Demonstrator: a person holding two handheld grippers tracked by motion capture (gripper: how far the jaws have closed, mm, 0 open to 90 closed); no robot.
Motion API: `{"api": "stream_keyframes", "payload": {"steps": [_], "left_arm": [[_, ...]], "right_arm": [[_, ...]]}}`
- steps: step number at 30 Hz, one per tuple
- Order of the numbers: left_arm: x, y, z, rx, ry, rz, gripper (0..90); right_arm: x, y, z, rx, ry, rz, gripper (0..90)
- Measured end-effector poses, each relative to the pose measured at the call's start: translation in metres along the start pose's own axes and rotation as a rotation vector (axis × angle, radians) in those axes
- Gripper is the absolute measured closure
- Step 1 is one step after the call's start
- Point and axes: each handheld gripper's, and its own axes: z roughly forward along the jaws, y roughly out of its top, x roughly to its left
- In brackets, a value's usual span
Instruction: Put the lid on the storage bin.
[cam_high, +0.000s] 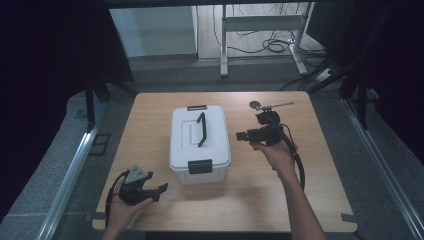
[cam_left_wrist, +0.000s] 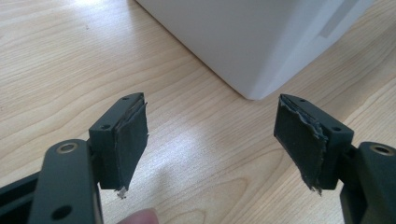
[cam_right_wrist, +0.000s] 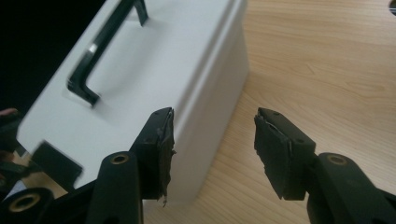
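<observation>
Flanking a white lidded storage box (cam_high: 200, 145) with two handheld grippers

Left gripper (cam_left_wrist: 212, 140) gapes empty, box corner just beyond its fingertips; right gripper (cam_right_wrist: 215, 149) spread wide, box wall beside its left finger (cam_right_wrist: 159, 149).

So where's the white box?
In the high view the box sits mid-table, between the left claw and the right claw.

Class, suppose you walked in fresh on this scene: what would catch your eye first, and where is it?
First, the white plastic box with a black carry handle and black latches, lid shut, at the middle of the light wooden table. Then the two black tools flanking it: the left hand-held gripper near its front corner and the right hand-held gripper beside its right wall, both open.
</observation>
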Motion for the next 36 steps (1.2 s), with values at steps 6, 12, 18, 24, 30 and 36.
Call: {"api": "stream_keyframes", "payload": {"steps": [6,12,18,24,30,36], "left_arm": [[0.0,0.0,0.0,0.004,0.008,0.0,26.2],[0.001,-0.001,0.0,0.004,0.01,-0.003,26.1],[0.002,-0.001,-0.001,0.002,0.012,-0.006,26.1],[0.003,-0.001,-0.002,0.001,0.014,-0.008,26.1],[0.002,-0.001,-0.003,-0.001,0.018,-0.006,26.1],[0.003,0.0,-0.004,-0.005,0.019,-0.007,26.1]], "right_arm": [[-0.023,-0.028,-0.006,-0.022,-0.022,-0.006,47.3],[-0.037,-0.047,-0.006,-0.037,-0.014,-0.007,45.7],[-0.048,-0.059,-0.004,-0.036,-0.034,0.004,43.3],[-0.058,-0.073,-0.003,-0.05,-0.036,0.022,42.8],[-0.064,-0.079,-0.001,-0.053,-0.042,0.033,42.2],[-0.062,-0.08,0.001,-0.057,-0.051,0.012,37.7]]}}
